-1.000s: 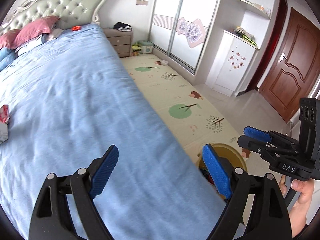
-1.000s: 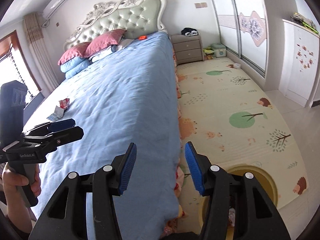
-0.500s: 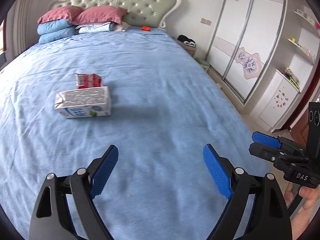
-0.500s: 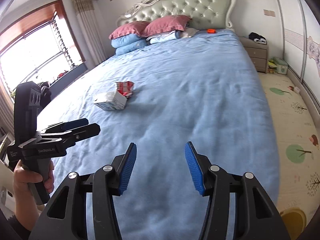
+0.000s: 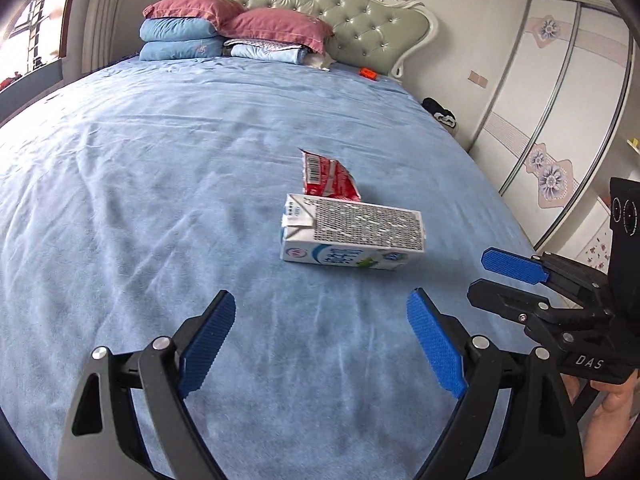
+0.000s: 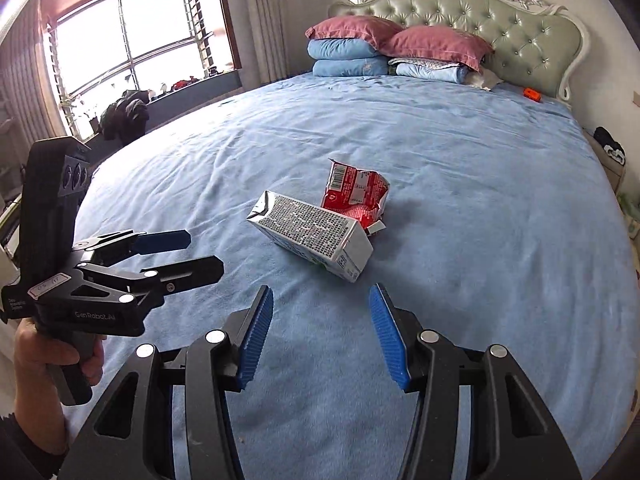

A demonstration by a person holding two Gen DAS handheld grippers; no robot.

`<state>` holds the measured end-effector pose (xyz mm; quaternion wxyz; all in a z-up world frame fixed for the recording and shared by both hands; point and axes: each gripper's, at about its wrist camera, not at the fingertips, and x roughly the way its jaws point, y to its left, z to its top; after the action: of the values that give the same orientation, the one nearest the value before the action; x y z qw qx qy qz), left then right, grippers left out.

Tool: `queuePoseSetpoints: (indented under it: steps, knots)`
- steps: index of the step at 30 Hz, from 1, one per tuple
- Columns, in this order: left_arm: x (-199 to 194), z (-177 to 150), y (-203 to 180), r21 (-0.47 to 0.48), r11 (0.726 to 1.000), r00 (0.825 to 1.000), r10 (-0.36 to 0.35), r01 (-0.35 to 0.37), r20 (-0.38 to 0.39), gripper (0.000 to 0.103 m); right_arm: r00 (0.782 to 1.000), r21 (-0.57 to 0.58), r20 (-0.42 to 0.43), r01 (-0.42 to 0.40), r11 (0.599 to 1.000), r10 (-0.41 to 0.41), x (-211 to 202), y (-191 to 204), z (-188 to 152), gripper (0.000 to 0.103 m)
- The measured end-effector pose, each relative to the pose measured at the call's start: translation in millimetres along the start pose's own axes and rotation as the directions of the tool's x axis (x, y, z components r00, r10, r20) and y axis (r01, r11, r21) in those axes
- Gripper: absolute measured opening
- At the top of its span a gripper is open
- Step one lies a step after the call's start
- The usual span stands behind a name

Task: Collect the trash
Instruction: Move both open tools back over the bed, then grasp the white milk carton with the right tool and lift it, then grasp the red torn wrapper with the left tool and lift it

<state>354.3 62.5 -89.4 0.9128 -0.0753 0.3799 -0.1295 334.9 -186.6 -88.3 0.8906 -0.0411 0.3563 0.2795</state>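
A white and blue milk carton [image 5: 352, 236] lies on its side on the blue bed [image 5: 160, 200], with a torn red wrapper [image 5: 328, 178] just behind it. Both show in the right wrist view too: carton [image 6: 312, 236], wrapper [image 6: 354, 192]. My left gripper [image 5: 320, 316] is open and empty, hovering just short of the carton. My right gripper [image 6: 320, 312] is open and empty, also just short of the carton. Each gripper shows in the other's view: the right [image 5: 512, 276] to the carton's right, the left [image 6: 176, 252] to its left.
Stacked pink and blue pillows [image 5: 224, 36] lie against the padded headboard [image 5: 340, 20]. A small orange object [image 5: 368, 74] lies near the headboard. A sliding wardrobe [image 5: 560, 120] stands to the right of the bed; a window [image 6: 132, 44] is on the left.
Both grippers have swung left from the floor mat and bin at the bedside onto the bed and moved closer to the carton and wrapper. Both stay open.
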Motion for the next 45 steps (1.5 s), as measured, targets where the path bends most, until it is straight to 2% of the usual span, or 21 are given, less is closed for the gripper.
queuePoseSetpoints:
  steps: [4,9,11,13,19,20,23,30,35,37,41,45]
  knots:
    - [9,13,17,-0.018,1.0,1.0,0.021,-0.021,0.005,0.087,1.0,-0.054,-0.008,-0.004,0.999,0.004,32,-7,14,0.051]
    - [17,20,23,-0.021,1.0,1.0,0.009,-0.009,0.019,0.087,1.0,-0.157,-0.011,-0.028,0.987,0.027,55,-3,24,0.059]
    - [22,20,23,-0.025,1.0,1.0,-0.004,0.004,0.011,0.087,1.0,-0.216,0.0,-0.016,0.976,0.016,59,3,25,0.065]
    - [28,18,22,-0.016,1.0,1.0,-0.003,0.003,0.0,0.087,0.999,-0.249,-0.009,-0.036,0.968,0.035,66,6,28,0.066]
    - [41,17,25,-0.011,1.0,0.999,0.018,-0.019,-0.028,0.087,0.998,-0.297,-0.047,-0.048,0.954,0.036,91,12,31,0.065]
    - [42,17,25,-0.014,1.0,0.999,0.02,-0.021,-0.029,0.087,0.998,-0.294,-0.054,-0.058,0.954,0.044,93,12,31,0.058]
    - [46,20,28,-0.033,0.999,0.999,0.015,-0.016,-0.03,0.087,0.992,-0.248,-0.065,-0.121,0.961,0.108,93,5,32,0.046]
    - [49,28,27,-0.055,0.998,1.0,0.004,-0.004,-0.013,0.087,0.979,-0.09,-0.029,-0.204,0.975,0.202,70,-21,32,0.037]
    - [53,41,14,-0.042,0.999,1.0,0.012,-0.011,0.018,0.087,0.976,0.007,0.044,-0.213,0.977,0.213,41,-48,37,0.037]
    - [60,49,8,-0.029,0.999,0.999,0.035,-0.035,0.023,0.087,0.977,0.03,0.086,-0.196,0.98,0.193,29,-61,39,0.037]
    - [85,64,0,-0.025,0.997,0.997,0.077,-0.078,-0.006,0.087,0.976,0.12,0.144,-0.181,0.976,0.163,17,-97,39,0.037]
    - [120,78,-6,-0.038,0.997,0.997,0.066,-0.068,-0.047,0.087,0.978,0.167,0.174,-0.143,0.976,0.113,9,-119,36,0.037]
